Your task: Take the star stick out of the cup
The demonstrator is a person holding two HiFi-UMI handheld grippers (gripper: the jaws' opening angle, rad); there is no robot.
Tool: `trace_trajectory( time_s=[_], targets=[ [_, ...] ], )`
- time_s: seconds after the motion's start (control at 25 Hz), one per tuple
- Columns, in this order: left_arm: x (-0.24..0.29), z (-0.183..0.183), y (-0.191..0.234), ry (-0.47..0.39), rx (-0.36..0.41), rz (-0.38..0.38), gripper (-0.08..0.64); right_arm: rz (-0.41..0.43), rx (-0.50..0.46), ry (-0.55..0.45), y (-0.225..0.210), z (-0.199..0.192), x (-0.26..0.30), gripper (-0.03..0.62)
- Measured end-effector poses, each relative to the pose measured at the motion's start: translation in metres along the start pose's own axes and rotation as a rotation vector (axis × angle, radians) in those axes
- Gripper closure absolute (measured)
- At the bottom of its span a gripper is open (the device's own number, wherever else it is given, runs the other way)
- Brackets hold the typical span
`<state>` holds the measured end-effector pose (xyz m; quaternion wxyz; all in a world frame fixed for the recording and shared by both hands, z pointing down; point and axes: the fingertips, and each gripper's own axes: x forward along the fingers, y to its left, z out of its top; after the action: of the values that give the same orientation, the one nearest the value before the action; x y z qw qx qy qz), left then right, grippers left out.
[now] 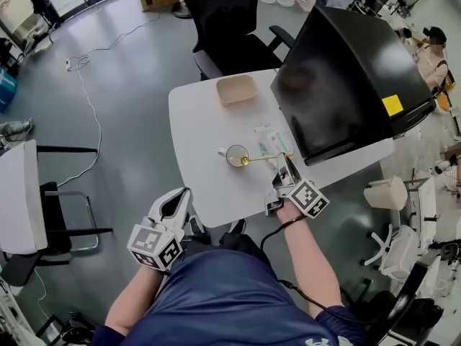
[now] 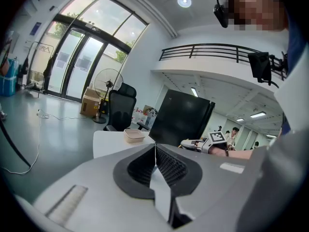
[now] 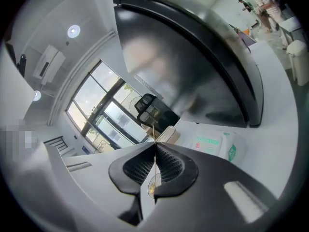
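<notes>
A clear cup [image 1: 236,155], seen from above, stands on the white table [image 1: 202,128]. The thin gold star stick [image 1: 265,158] runs nearly level from the cup's right rim to my right gripper [image 1: 286,161], which is shut on its far end. I cannot tell whether the stick's gold tip rests inside the cup or at its rim. In the right gripper view the star stick [image 3: 154,131] passes straight between the closed jaws of the right gripper [image 3: 155,148]. My left gripper [image 1: 175,205] hangs off the table's front edge, shut and empty; the left gripper [image 2: 155,149] shows closed pads.
A beige tray [image 1: 237,89] sits at the table's far side, and a pack of wipes [image 1: 271,140] lies right of the cup. A large black monitor [image 1: 353,78] fills the table's right part. A black office chair [image 1: 227,27] stands behind the table.
</notes>
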<state>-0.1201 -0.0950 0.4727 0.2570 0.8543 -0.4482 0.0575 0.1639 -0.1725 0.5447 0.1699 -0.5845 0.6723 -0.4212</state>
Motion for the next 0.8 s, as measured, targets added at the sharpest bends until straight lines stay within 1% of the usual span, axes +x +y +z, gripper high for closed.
trace_trajectory(
  time_s=[0.12, 0.28, 0.44, 0.6, 0.8],
  targets=[
    [0.010, -0.001, -0.007, 0.010, 0.009, -0.026, 0.555, -0.017, 0.030, -0.022, -0.009, 0.004, -0.015, 0.580],
    [0.021, -0.002, -0.016, 0.024, 0.020, -0.058, 0.555, -0.045, 0.044, -0.048, -0.022, 0.010, -0.034, 0.580],
    [0.029, -0.006, -0.024, 0.042, 0.029, -0.083, 0.555, -0.108, 0.092, -0.064, -0.039, 0.009, -0.054, 0.580],
    [0.033, -0.007, -0.029, 0.055, 0.039, -0.098, 0.555, -0.103, 0.097, -0.083, -0.050, 0.009, -0.065, 0.580],
    [0.037, -0.008, -0.035, 0.065, 0.048, -0.110, 0.555, -0.129, 0.127, -0.095, -0.065, 0.006, -0.077, 0.580]
  ],
)
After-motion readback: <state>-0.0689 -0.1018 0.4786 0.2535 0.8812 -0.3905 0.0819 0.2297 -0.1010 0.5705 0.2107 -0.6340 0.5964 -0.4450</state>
